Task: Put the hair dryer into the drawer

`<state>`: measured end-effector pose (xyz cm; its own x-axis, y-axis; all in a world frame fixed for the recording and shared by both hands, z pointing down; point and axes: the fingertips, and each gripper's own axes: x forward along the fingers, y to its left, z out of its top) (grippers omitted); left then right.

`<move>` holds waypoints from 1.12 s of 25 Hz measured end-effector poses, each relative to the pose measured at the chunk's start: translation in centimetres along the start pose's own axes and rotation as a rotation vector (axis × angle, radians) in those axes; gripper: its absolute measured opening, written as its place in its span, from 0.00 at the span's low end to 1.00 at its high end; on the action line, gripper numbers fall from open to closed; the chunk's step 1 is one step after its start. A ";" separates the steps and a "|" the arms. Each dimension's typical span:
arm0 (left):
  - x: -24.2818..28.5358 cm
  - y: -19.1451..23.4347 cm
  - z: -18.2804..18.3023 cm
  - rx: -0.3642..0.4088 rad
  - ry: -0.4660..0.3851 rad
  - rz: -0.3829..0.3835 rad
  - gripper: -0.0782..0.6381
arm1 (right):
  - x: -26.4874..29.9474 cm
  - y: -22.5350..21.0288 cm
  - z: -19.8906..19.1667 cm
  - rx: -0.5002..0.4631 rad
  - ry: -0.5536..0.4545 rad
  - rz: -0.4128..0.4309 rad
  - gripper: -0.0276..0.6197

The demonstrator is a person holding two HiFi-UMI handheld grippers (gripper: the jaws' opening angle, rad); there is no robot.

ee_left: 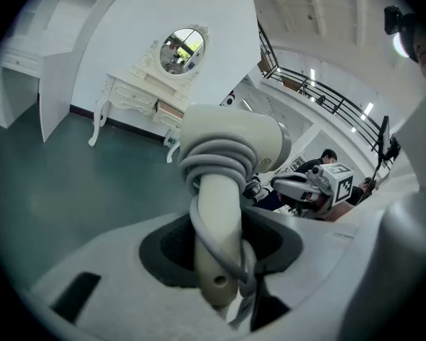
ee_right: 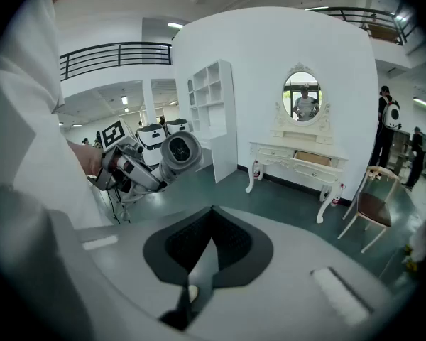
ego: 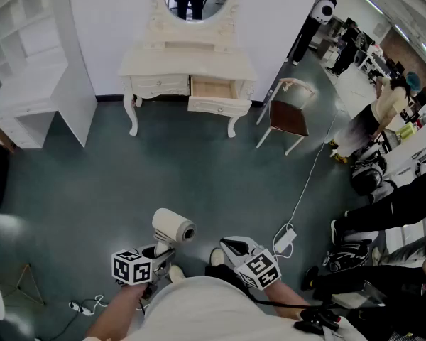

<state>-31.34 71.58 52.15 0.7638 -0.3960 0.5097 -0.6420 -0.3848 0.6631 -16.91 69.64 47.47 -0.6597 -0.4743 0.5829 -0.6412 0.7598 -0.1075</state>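
1. The step in hand looks like the carry. The left gripper is clamping the hair dryer by its handle, with the barrel uppermost. In the left gripper view, the grey cord is coiling round the top of the handle and running down between the jaws.
2. The drawer is standing pulled out in the right half of the cream dressing table. It is lying at about 12 o'clock from the person and well apart from both grippers, so the dryer is nowhere near it yet.
3. The right gripper is carrying nothing. Its own view is showing the jaws together with no object between them. It is riding at about 3 o'clock of the left gripper, near it but not touching.
4. Both grippers are pointing forward and somewhat downward, held close to the body at the 6 o'clock edge of the head view. The left forearm is showing just behind its marker cube.
5. The next move is probably calling for a walk across the dark floor toward 12 o'clock. The dryer would then be lowered into the open drawer before the jaws release.
6. The chair at about 1 o'clock and the white floor cable at about 2 o'clock are sitting off that line, so the approach looks open.
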 end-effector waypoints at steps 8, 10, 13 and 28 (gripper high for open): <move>3.7 -4.1 2.4 0.036 -0.036 0.006 0.34 | -2.6 -4.5 0.6 -0.039 -0.030 -0.014 0.04; 4.7 -5.3 3.0 0.054 -0.030 0.005 0.34 | -3.3 -5.4 0.6 -0.036 -0.038 -0.009 0.04; 6.3 -6.7 3.8 0.066 -0.032 0.008 0.34 | -4.3 -6.7 0.1 -0.028 -0.049 0.009 0.04; 18.0 -10.7 8.0 -0.027 -0.033 -0.059 0.34 | -9.1 -19.0 -2.7 0.060 -0.111 0.000 0.09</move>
<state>-11.23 61.94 49.83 0.7973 -0.4011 0.4510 -0.5936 -0.3858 0.7063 2.32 60.76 46.41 -0.6971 -0.5233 0.4902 -0.6613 0.7334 -0.1575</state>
